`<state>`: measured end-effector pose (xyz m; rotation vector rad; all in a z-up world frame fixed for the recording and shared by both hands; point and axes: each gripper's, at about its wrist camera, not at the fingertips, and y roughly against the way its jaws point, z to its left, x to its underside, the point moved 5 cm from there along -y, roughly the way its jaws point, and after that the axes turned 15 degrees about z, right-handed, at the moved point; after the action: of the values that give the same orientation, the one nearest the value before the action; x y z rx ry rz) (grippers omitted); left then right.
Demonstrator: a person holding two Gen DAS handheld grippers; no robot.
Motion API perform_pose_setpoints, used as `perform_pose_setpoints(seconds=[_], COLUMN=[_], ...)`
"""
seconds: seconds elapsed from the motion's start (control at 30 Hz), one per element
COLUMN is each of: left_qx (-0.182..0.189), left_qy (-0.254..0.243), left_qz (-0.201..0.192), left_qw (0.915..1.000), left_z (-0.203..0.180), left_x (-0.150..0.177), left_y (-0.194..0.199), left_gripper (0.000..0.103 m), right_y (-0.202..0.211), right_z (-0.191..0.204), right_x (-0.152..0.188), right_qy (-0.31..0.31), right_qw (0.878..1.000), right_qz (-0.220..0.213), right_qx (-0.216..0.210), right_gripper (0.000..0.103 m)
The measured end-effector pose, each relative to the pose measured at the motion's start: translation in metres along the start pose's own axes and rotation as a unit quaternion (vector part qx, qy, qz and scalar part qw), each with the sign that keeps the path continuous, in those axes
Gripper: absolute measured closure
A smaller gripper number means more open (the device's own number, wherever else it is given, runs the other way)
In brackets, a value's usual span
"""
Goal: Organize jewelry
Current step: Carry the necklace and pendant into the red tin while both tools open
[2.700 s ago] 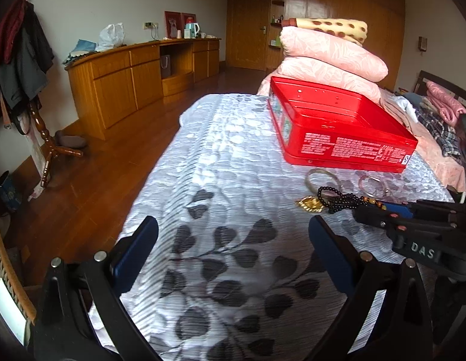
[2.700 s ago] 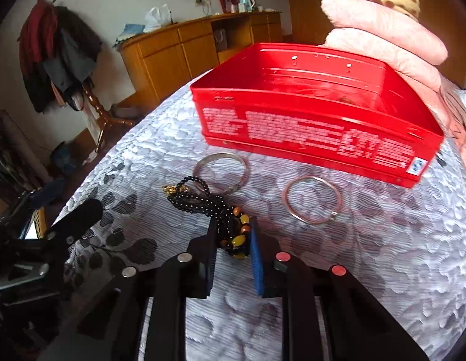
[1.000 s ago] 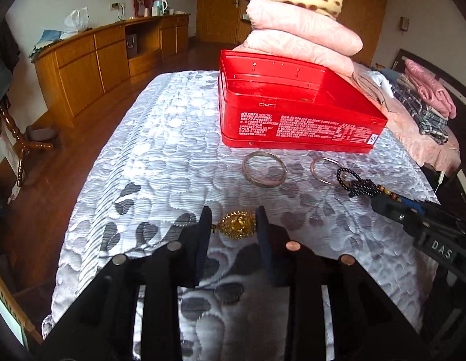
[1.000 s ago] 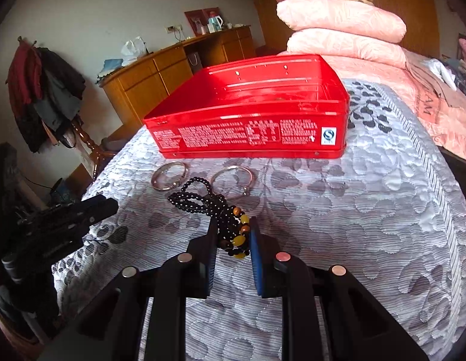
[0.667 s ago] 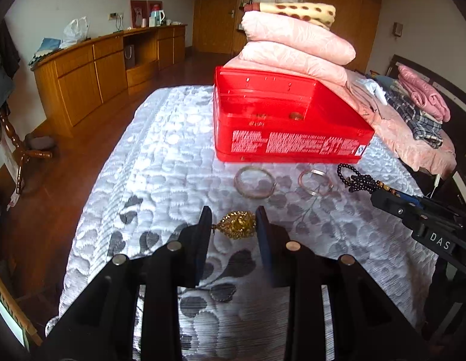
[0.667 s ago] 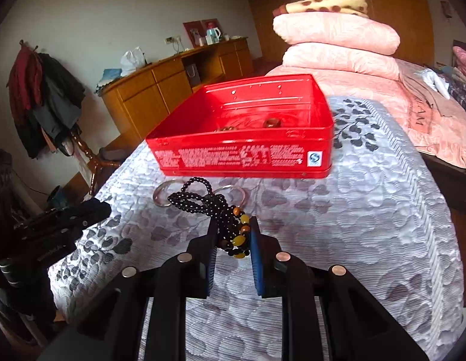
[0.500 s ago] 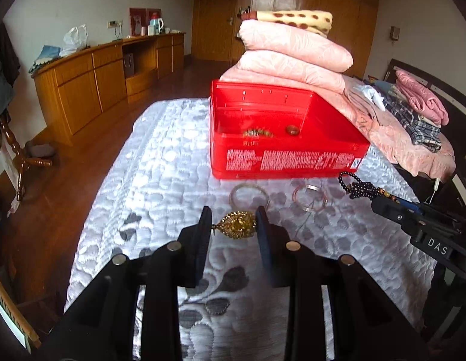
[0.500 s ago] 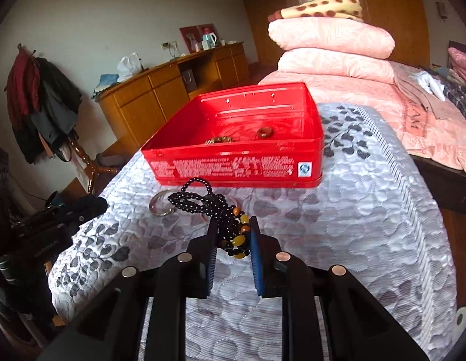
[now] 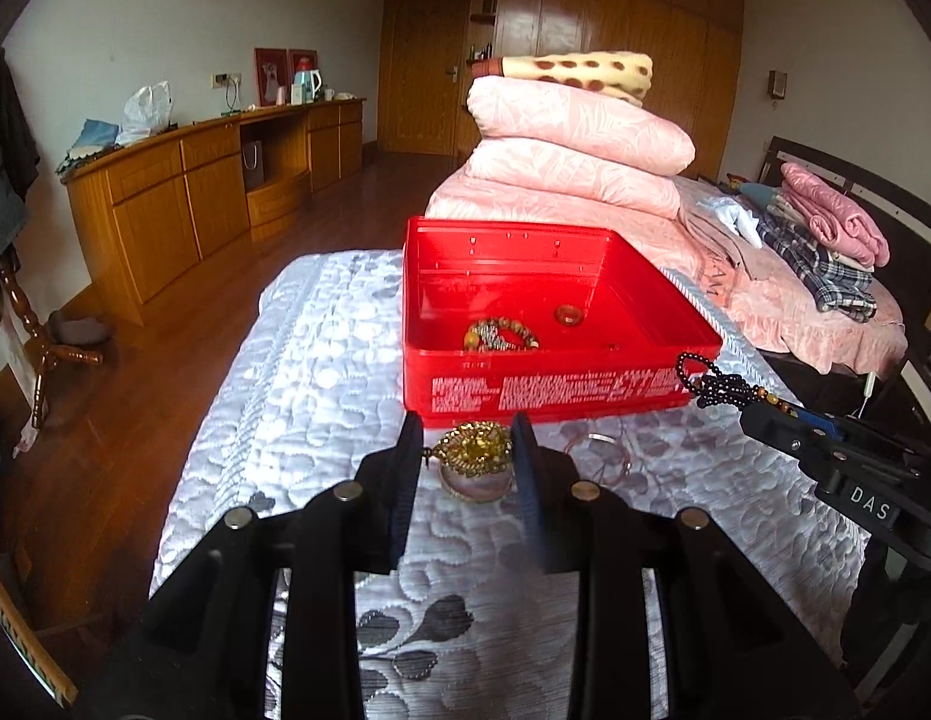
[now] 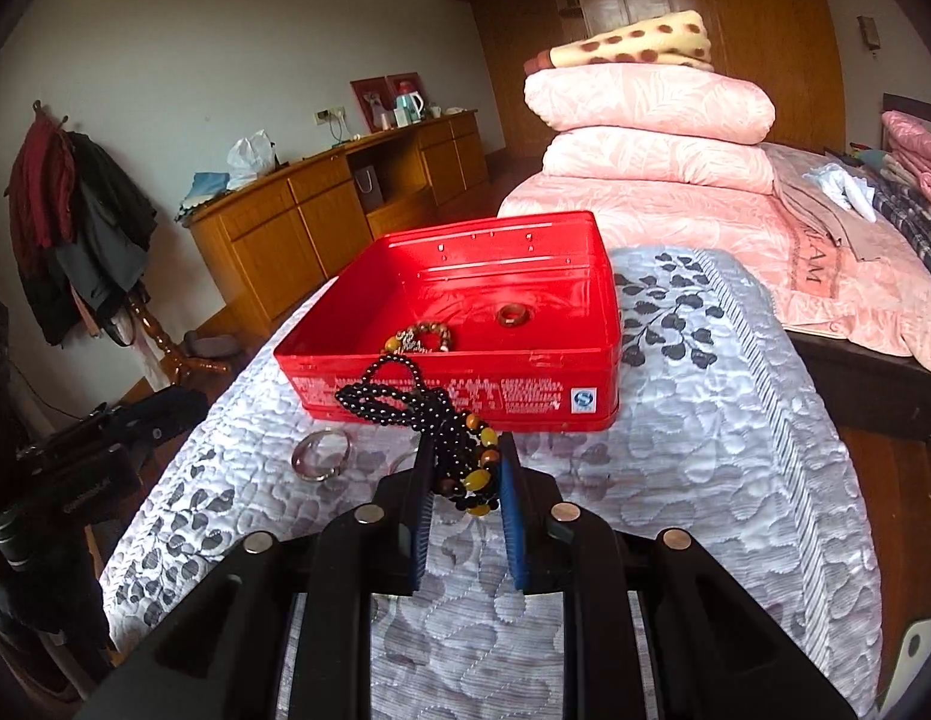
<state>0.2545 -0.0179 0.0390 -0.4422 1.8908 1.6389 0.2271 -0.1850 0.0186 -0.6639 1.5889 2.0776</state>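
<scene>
Two pieces lie in the open red tin (image 9: 561,387); two round metal bangles (image 10: 321,455) remain on the quilt while the left gripper (image 9: 468,450) clamps a gold filigree brooch (image 9: 472,449) and the right gripper (image 10: 465,468) a black beaded necklace (image 10: 405,402).

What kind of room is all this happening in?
Most likely a bedroom in a home. A bed with stacked pink quilts stands behind the quilted cover, a long wooden sideboard lines the wall, and coats hang on a stand.

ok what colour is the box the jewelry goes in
Red box, with white print on its side; clearest in the right wrist view.
</scene>
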Motion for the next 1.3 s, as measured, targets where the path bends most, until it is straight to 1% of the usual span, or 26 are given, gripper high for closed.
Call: perform_pose_setpoints(seconds=[0.27, 0.47, 0.6, 0.77, 0.9, 0.97, 1.0, 1.03, 1.07, 1.1, 1.13, 1.17, 1.2, 1.27, 1.3], left_qx=[0.008, 0.016, 0.022, 0.025, 0.024, 0.023, 0.021, 0.018, 0.016, 0.016, 0.014, 0.013, 0.012, 0.01, 0.005], left_qy=[0.0, 0.004, 0.006, 0.012, 0.02, 0.019, 0.017, 0.016, 0.018, 0.019, 0.02, 0.02, 0.021, 0.024, 0.024], left_qz=[-0.017, -0.026, -0.023, -0.005, 0.008, 0.012, 0.015, 0.017, 0.013, 0.008, 0.005, 0.004, 0.002, -0.005, -0.011], left_qw=[0.9998, 0.9995, 0.9995, 0.9996, 0.9995, 0.9995, 0.9995, 0.9996, 0.9996, 0.9997, 0.9997, 0.9997, 0.9997, 0.9997, 0.9996], left_z=[-0.003, -0.005, -0.007, -0.01, -0.008, -0.008, -0.008, -0.008, -0.007, -0.004, -0.004, -0.003, -0.002, 0.001, 0.002], left_x=[-0.018, -0.044, -0.075, -0.105, -0.115, -0.117, -0.117, -0.117, -0.116, -0.115, -0.115, -0.114, -0.114, -0.113, -0.112], left_y=[0.003, -0.007, -0.028, -0.065, -0.089, -0.096, -0.1, -0.102, -0.103, -0.101, -0.101, -0.1, -0.098, -0.094, -0.09], left_gripper=[0.075, 0.075, 0.074, 0.074, 0.074, 0.073, 0.065, 0.056, 0.038, 0.031, 0.031, 0.031, 0.027, 0.023, 0.02], right_y=[0.002, -0.005, -0.015, -0.039, -0.064, -0.071, -0.072, -0.073, -0.072, -0.07, -0.067, -0.065, -0.063, -0.06, -0.058], right_z=[-0.005, -0.013, -0.017, -0.021, -0.024, -0.024, -0.024, -0.025, -0.027, -0.028, -0.031, -0.032, -0.035, -0.039, -0.041], right_x=[-0.015, -0.04, -0.066, -0.091, -0.098, -0.099, -0.099, -0.099, -0.099, -0.099, -0.098, -0.098, -0.097, -0.095, -0.093], right_qy=[-0.006, -0.013, -0.014, -0.021, -0.027, -0.023, -0.024, -0.024, -0.025, -0.028, -0.034, -0.039, -0.043, -0.05, -0.054], right_qw=[1.0, 1.0, 1.0, 1.0, 0.999, 0.999, 0.999, 0.999, 0.999, 0.999, 0.999, 0.999, 0.999, 0.998, 0.998], right_qz=[-0.011, -0.016, -0.016, -0.005, 0.015, 0.017, 0.014, 0.012, 0.008, 0.002, -0.007, -0.012, -0.018, -0.024, -0.026], right_qx=[0.01, 0.016, 0.021, 0.022, 0.024, 0.028, 0.033, 0.034, 0.035, 0.035, 0.033, 0.031, 0.028, 0.027, 0.029], right_gripper=[0.083, 0.083, 0.083, 0.083, 0.083, 0.08, 0.074, 0.064, 0.06, 0.052, 0.044, 0.042, 0.04, 0.035, 0.03])
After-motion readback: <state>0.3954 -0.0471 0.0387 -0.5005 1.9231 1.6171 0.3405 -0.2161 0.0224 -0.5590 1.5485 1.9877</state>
